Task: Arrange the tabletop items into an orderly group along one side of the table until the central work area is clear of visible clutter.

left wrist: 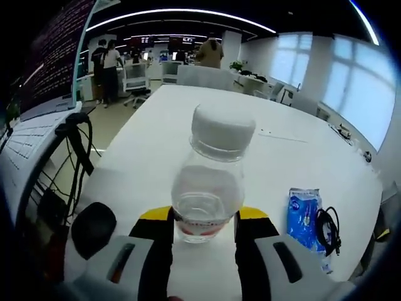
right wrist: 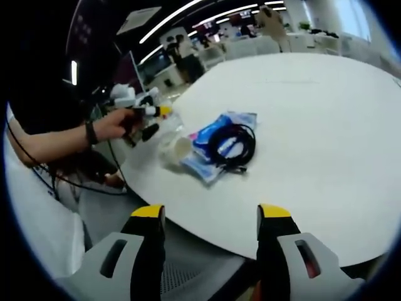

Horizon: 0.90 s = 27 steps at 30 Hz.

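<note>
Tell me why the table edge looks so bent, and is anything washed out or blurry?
In both views the fisheye lens bows the white table and ceiling light strips into curves. In the left gripper view the windows glare pale and the bottle between the fingers looks swollen. In the right gripper view the hand and bottle beside the blue packet look soft.

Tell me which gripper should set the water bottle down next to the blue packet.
Left. The left gripper already has the water bottle between its jaws, near the blue packet. The right gripper is open, off the table edge.
</note>
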Each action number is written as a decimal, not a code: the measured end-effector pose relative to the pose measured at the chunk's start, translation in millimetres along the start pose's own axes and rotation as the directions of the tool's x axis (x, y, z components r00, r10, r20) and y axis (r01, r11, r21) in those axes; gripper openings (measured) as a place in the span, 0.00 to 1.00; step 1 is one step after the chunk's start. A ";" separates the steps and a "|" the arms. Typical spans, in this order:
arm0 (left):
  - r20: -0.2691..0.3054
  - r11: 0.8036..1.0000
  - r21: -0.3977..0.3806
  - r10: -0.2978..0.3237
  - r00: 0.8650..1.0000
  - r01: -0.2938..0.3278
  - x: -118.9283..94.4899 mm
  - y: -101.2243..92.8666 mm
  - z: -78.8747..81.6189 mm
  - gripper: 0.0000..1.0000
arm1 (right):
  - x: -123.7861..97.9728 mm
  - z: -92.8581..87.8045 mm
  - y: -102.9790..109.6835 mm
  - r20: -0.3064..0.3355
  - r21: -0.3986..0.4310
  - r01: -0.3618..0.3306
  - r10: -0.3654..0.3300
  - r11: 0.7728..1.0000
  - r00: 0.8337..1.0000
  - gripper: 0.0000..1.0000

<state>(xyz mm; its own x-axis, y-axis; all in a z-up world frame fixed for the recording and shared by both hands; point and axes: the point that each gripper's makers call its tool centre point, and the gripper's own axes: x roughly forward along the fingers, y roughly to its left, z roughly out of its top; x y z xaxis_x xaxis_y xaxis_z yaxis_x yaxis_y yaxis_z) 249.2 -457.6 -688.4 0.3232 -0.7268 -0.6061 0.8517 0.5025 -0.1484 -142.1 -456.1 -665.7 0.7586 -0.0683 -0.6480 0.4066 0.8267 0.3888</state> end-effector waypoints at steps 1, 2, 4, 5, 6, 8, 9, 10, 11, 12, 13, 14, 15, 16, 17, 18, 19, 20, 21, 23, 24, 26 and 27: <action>-0.001 1.000 -0.003 -0.003 1.000 0.003 -0.4 0.2 -0.3 0.37 | 0.5 0.1 0.8 0.000 0.000 -0.003 0.003 1.000 1.000 0.58; -0.003 1.000 -0.010 -0.005 1.000 0.005 -1.2 0.5 -0.7 0.38 | 0.9 0.1 0.9 0.000 0.000 -0.004 0.004 1.000 1.000 0.58; -0.005 0.999 -0.047 -0.015 1.000 0.014 -4.2 -0.5 -3.2 0.39 | 1.9 0.2 1.5 0.000 0.000 -0.004 0.004 1.000 1.000 0.58; -0.007 0.998 -0.055 -0.017 1.000 0.017 -5.6 -0.9 -4.5 0.40 | 2.4 0.6 2.2 0.002 0.000 -0.006 0.006 1.000 1.000 0.58; -0.008 0.998 -0.056 -0.019 1.000 0.019 -8.3 -2.0 -6.4 0.40 | 2.7 0.7 2.5 0.003 0.001 -0.007 0.007 1.000 1.000 0.58; -0.005 0.998 -0.058 -0.028 1.000 0.028 -13.9 -5.6 -9.3 0.42 | 3.2 0.6 2.9 0.003 -0.001 -0.009 0.009 1.000 1.000 0.58; -0.003 0.998 -0.057 -0.031 1.000 0.031 -16.8 -6.9 -10.5 0.43 | 3.3 0.5 2.9 0.003 -0.002 -0.010 0.010 1.000 1.000 0.58; 0.000 0.998 -0.058 -0.038 0.999 0.038 -20.6 -8.7 -12.7 0.44 | 3.7 1.0 3.0 0.006 0.000 -0.011 0.011 1.000 1.000 0.58; 0.000 0.998 -0.058 -0.040 0.999 0.040 -23.0 -9.6 -14.5 0.46 | 3.9 1.1 3.1 0.007 0.002 -0.012 0.012 1.000 1.000 0.58; -0.001 0.998 -0.055 -0.043 0.999 0.043 -25.3 -10.8 -16.7 0.46 | 4.4 1.2 3.0 0.009 0.002 -0.012 0.012 1.000 1.000 0.58; -0.005 0.997 -0.055 -0.048 0.999 0.048 -28.1 -11.6 -19.9 0.47 | 4.6 1.1 3.2 0.009 0.002 -0.013 0.013 1.000 1.000 0.58; -0.007 0.997 -0.059 -0.051 0.999 0.051 -30.5 -12.0 -22.2 0.47 | 4.8 1.1 3.8 0.009 0.000 -0.016 0.016 1.000 1.000 0.58; -0.012 0.997 -0.064 -0.054 0.998 0.053 -33.6 -11.7 -25.8 0.47 | 4.9 0.8 4.1 0.009 0.000 -0.017 0.017 1.000 1.000 0.58; -0.016 0.996 -0.065 -0.057 0.998 0.056 -35.8 -12.1 -28.4 0.47 | 5.3 0.7 4.4 0.011 0.000 -0.018 0.018 1.000 1.000 0.58; -0.022 0.996 -0.066 -0.060 0.998 0.058 -37.9 -12.0 -31.3 0.47 | 5.6 0.2 4.6 0.012 0.002 -0.019 0.019 1.000 1.000 0.58; -0.038 0.995 -0.080 -0.069 0.997 0.066 -42.2 -14.1 -37.8 0.46 | 6.0 -0.3 5.1 0.012 0.004 -0.020 0.020 1.000 1.000 0.58; -0.042 0.992 -0.092 -0.088 0.995 0.084 -45.1 -18.0 -41.2 0.46 | 6.4 -0.9 5.4 0.013 0.004 -0.021 0.021 1.000 1.000 0.58; -0.046 0.990 -0.094 -0.108 0.993 0.103 -47.7 -21.8 -44.5 0.45 | 6.6 -1.7 6.3 0.013 0.005 -0.023 0.023 1.000 1.000 0.58; -0.057 0.991 -0.081 -0.114 0.992 0.109 -51.8 -23.7 -50.1 0.45 | 6.7 -2.1 6.9 0.014 0.005 -0.024 0.024 1.000 1.000 0.58; -0.066 0.990 -0.065 -0.130 0.989 0.126 -57.9 -28.0 -57.2 0.45 | 7.2 -2.5 8.6 0.016 0.007 -0.029 0.028 1.000 0.999 0.58; -0.071 0.989 -0.069 -0.135 0.988 0.130 -59.7 -28.9 -59.9 0.45 | 7.8 -2.8 8.5 0.016 0.007 -0.030 0.030 1.000 0.999 0.58; -0.082 0.987 -0.079 -0.149 0.985 0.142 -64.0 -32.0 -65.7 0.47 | 8.6 -3.2 9.8 0.014 0.006 -0.035 0.035 0.999 0.999 0.58; -0.086 0.985 -0.080 -0.160 0.983 0.153 -66.6 -34.6 -67.8 0.48 | 9.0 -3.1 10.7 0.013 0.005 -0.038 0.038 0.999 0.999 0.58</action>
<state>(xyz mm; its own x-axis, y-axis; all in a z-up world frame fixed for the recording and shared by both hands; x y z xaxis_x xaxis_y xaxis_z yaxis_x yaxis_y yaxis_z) 170.2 -394.8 -695.8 0.1463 -0.7549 -0.6393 0.8553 0.4213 -0.3018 -132.5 -446.1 -669.4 0.7800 -0.0442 -0.6243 0.3802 0.8259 0.4165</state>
